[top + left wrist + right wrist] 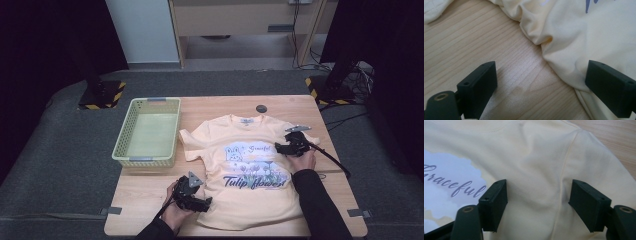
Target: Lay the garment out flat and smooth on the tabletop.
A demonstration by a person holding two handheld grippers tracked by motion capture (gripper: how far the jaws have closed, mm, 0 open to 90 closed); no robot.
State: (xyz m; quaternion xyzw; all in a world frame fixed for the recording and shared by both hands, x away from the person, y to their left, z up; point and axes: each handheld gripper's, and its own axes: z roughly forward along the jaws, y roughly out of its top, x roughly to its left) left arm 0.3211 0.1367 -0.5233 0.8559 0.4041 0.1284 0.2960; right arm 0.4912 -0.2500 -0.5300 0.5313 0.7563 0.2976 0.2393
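My right gripper (537,205) stands with jaws apart over the shirt (541,165), nothing pinched between them; just under and ahead of the pads lies plain pale-yellow cloth with a shoulder seam running up to its right; off to its left is the light-blue print with "Graceful" in script; beyond the sleeve, bare table (614,135). My left gripper (541,82) is also wide open; one jaw rests over wood, the other over the shirt's rumpled edge, gripping nothing; the cloth bunches into soft folds just ahead of it. From the high view I see the shirt spread front-up between my two grippers, neck pointing away from me, a cartoon and "Tulip flower" in dark blue across the chest; its near-left side is wrinkled; well beyond my left gripper sits a pale-green basket (125,145) at the table's edge.
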